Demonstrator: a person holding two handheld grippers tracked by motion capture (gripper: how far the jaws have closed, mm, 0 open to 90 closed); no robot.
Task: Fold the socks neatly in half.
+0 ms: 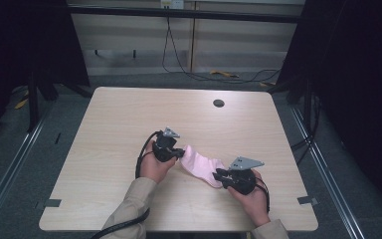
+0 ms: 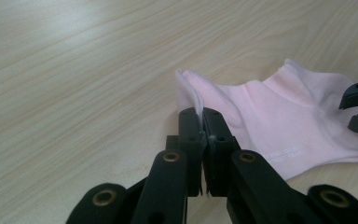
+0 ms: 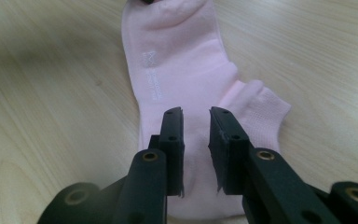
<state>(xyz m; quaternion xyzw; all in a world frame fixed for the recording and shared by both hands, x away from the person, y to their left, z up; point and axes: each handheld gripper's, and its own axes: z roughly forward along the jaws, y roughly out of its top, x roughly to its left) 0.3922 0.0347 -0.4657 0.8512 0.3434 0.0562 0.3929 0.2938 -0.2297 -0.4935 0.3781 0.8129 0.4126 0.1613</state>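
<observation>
sock: [image 1: 202, 167] pink, flat on table [image 1: 114, 129], near centre, between the two tools
progress: looks early; left end gripped, right end not yet, whatever fold or lift is meant is still to do
left tool: [image 1: 181, 153] jaws pressed together, pinching a thin fold of the sock's left edge
right tool: [image 1: 218, 175] jaws part spread over the sock's right end, fabric between them, pads not pressing
</observation>
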